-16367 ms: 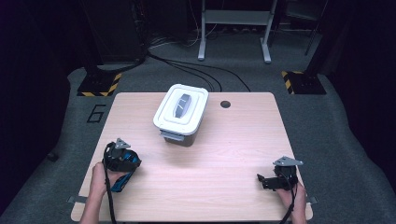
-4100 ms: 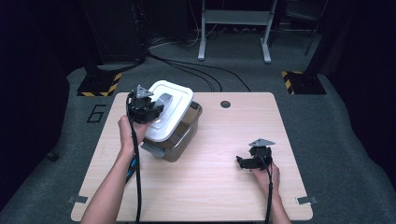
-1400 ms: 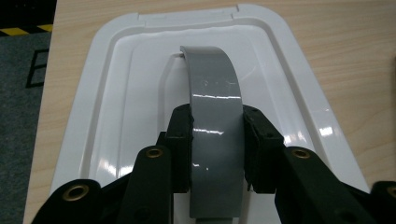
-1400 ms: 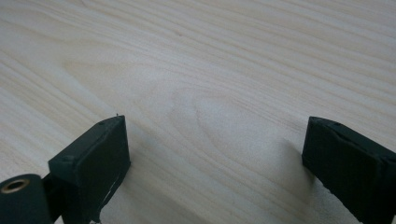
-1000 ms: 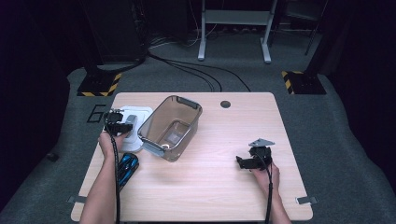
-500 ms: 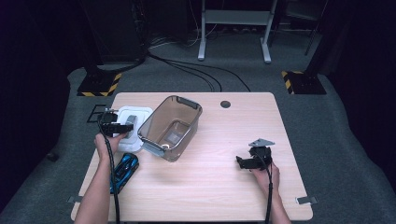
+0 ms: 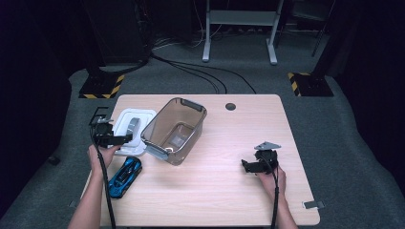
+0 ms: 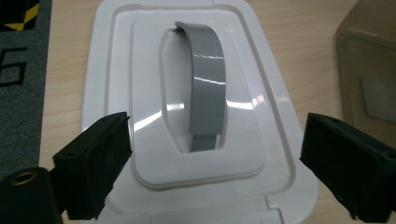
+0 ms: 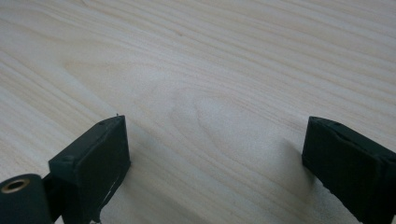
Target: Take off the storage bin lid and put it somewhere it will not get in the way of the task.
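A white lid (image 7: 130,128) with a grey handle (image 8: 205,84) lies flat at the table's left edge, beside a clear brownish bin (image 7: 174,131) that stands without it. My left gripper (image 7: 118,139) hovers at the lid's near end; its jaws have just been opening and now stand wide with nothing pressed between them, the lid (image 8: 196,107) lying below. A blue toy car (image 7: 124,175) sits on the table near my left forearm. My right gripper (image 7: 248,166) rests open at the right over bare wood (image 9: 210,93).
The wooden table (image 7: 229,200) has a round cable hole (image 7: 230,106) at its far edge. Yellow-black striped stand feet (image 7: 101,87) and cables lie on the grey floor behind. The bin's wall (image 8: 369,70) stands right of the lid.
My left gripper let go of the lid's handle, opened wide and drew back toward the person and slightly up. The lid stays on the table. The right gripper has not moved.
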Motion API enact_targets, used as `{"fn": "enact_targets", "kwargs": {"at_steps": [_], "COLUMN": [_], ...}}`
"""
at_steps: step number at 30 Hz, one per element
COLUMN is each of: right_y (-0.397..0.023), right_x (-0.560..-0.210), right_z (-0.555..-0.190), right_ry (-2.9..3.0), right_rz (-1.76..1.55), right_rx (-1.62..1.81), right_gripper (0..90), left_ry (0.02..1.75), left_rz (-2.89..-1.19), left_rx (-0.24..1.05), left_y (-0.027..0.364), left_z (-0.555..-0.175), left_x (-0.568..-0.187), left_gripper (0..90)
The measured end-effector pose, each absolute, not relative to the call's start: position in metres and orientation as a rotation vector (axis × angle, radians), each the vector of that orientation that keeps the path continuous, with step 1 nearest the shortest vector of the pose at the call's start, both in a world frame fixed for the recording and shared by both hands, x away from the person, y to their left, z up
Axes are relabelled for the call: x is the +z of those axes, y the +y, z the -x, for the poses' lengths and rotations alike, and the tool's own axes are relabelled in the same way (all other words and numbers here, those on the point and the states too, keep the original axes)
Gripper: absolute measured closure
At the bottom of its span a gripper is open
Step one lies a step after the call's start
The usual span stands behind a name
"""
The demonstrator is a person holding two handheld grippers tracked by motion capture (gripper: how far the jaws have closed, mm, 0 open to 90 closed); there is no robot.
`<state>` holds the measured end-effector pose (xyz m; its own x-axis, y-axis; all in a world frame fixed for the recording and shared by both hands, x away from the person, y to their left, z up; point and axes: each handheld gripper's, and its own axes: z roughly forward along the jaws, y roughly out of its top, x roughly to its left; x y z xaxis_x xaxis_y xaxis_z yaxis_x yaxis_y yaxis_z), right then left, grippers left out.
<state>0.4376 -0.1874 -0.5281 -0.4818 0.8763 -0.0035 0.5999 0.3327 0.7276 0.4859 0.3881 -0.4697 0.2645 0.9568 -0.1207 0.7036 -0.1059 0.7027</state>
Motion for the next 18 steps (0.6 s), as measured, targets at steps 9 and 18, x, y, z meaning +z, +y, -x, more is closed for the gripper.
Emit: {"fn": "enact_targets", "kwargs": {"at_steps": [9, 18], "right_y": [-0.188, -0.188], "right_x": [-0.528, -0.528], "right_z": [-0.438, -0.438], "right_ry": [2.209, 2.208], "right_rz": [-1.294, -1.296], "right_rx": [0.946, 0.945], "right_gripper": [6.4, 6.4], "left_ry": [1.429, 1.364], "left_rz": [-1.914, -1.930], "left_rx": [0.511, 0.557], "left_y": [0.381, 0.377], "left_z": [-0.460, -0.440], "left_x": [-0.472, -0.471], "left_gripper": [0.0, 0.0]}}
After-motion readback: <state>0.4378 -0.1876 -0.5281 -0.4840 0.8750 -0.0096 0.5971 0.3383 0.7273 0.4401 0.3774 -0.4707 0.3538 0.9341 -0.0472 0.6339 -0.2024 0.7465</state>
